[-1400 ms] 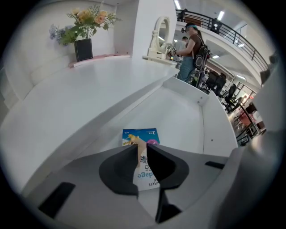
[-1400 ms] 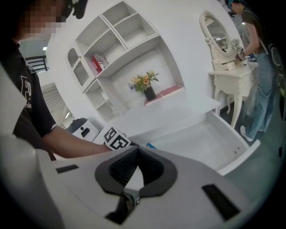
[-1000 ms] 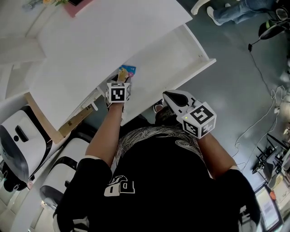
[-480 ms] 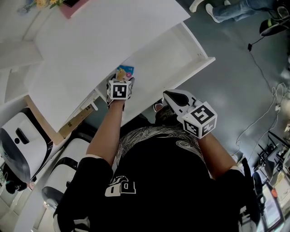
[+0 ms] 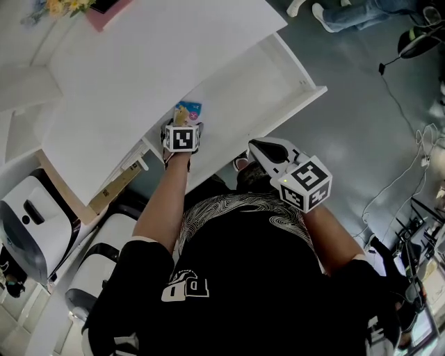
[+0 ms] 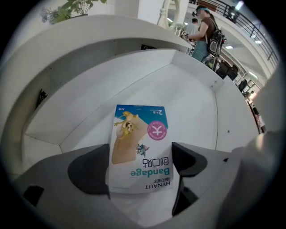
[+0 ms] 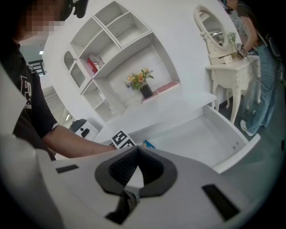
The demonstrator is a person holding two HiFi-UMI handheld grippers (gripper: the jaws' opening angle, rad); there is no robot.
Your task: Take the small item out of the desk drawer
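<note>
A small bandage packet [image 5: 188, 111] [image 6: 140, 147], blue and white with a cartoon print, lies on the floor of the open white drawer [image 5: 306, 87] near its left end. My left gripper [image 5: 185, 121] [image 6: 140, 157] reaches into the drawer. Its jaws are opening, with the near end of the packet between them and a pad beside each long edge. I cannot see the pads pressing on it. My right gripper [image 5: 254, 144] [image 7: 136, 148] hangs in front of the drawer's front edge, shut and empty. From there the packet [image 7: 148, 144] shows as a blue corner.
The white desk top [image 5: 160, 62] overhangs the drawer's back. A white and black appliance [image 5: 28, 222] stands on the floor at the left. Cables [image 5: 410, 174] trail over the grey floor on the right. A person's feet [image 5: 334, 12] are beyond the drawer. Wall shelves [image 7: 111, 36] hold flowers.
My left gripper has slid a little further into the drawer towards the packet. The right gripper has stayed where it was.
</note>
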